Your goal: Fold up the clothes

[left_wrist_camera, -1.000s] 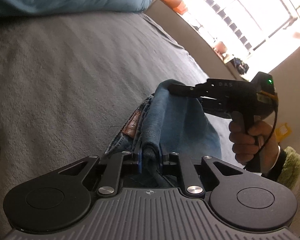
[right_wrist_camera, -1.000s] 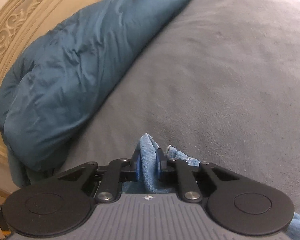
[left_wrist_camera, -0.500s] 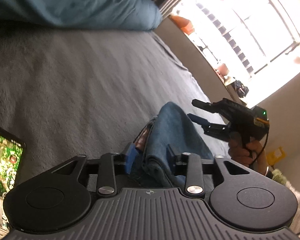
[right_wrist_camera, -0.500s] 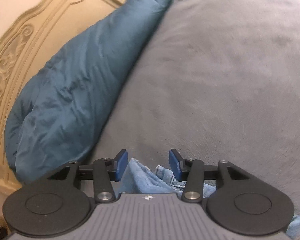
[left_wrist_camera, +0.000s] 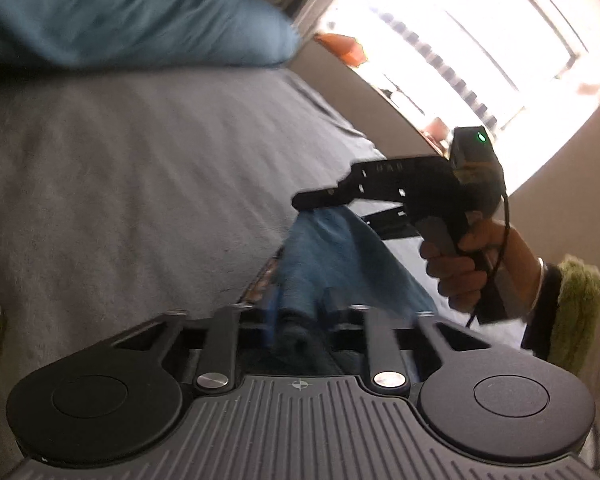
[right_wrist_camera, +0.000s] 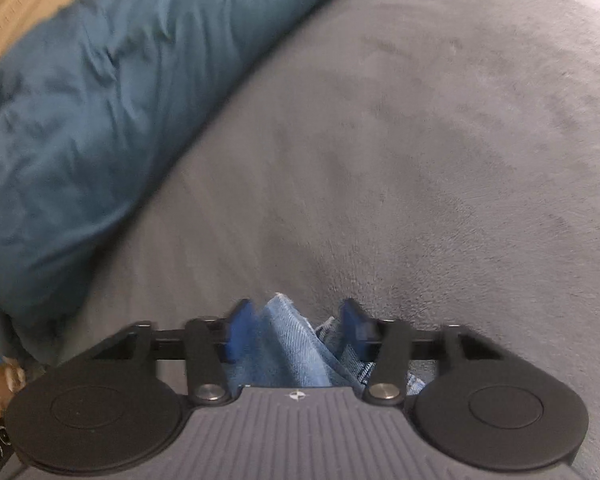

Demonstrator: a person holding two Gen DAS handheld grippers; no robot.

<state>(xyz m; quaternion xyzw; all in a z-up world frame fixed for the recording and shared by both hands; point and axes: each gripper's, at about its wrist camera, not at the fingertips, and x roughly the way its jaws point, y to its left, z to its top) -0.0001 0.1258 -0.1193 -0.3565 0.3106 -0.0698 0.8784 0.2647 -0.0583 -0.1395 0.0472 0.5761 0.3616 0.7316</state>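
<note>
The folded jeans (left_wrist_camera: 332, 256) lie on the grey blanket (left_wrist_camera: 140, 184). The left gripper (left_wrist_camera: 298, 316) has just closed, pinching a denim fold. The right gripper (right_wrist_camera: 296, 326), at two o'clock from it, is half open and has been narrowing, its pads (right_wrist_camera: 240, 332) straddling denim without pressing. A teal duvet (right_wrist_camera: 100, 100) lies beyond; the window (left_wrist_camera: 460, 32) glares, details washed out.

black hand-held gripper (left_wrist_camera: 324, 200), fuzzy green cuff (left_wrist_camera: 574, 312)
</note>
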